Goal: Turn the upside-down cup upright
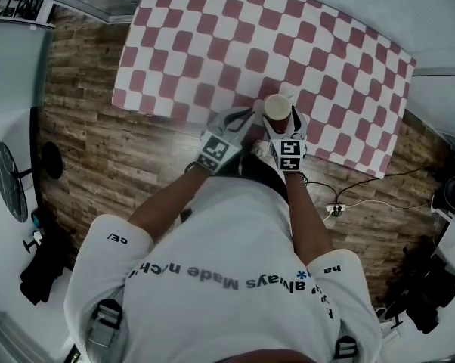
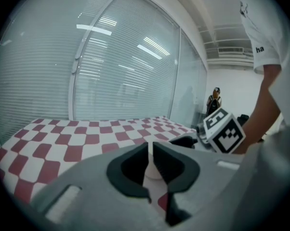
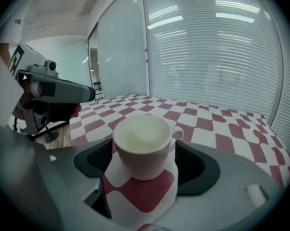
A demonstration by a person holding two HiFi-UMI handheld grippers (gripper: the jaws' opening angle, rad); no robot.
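Your white shirt (image 1: 235, 278) fills the bottom of the head view, and beyond it both of your arms reach to the near edge of the red and white checkered cloth (image 1: 212, 44). The cup (image 1: 277, 107) stands on this cloth close to that edge. Its mouth faces up, its wider rim is at the top, and its handle points away to the right in the right gripper view. So the main part of the task looks done: the cup is upright and rests on its own base. The right gripper (image 3: 146, 170) has its jaws spread wide, one on each side of the cup. As far as I can judge from this wide-angle view, the pads do not press on the cup wall, so the cup is not gripped. The left gripper (image 2: 151, 162) is beside it, a little to the left. Its jaws are almost together with only a thin slit between them, and it holds nothing; a pale shape shows through the slit, probably the cup. What is left for you is small: draw the right gripper back without touching the handle or the rim.
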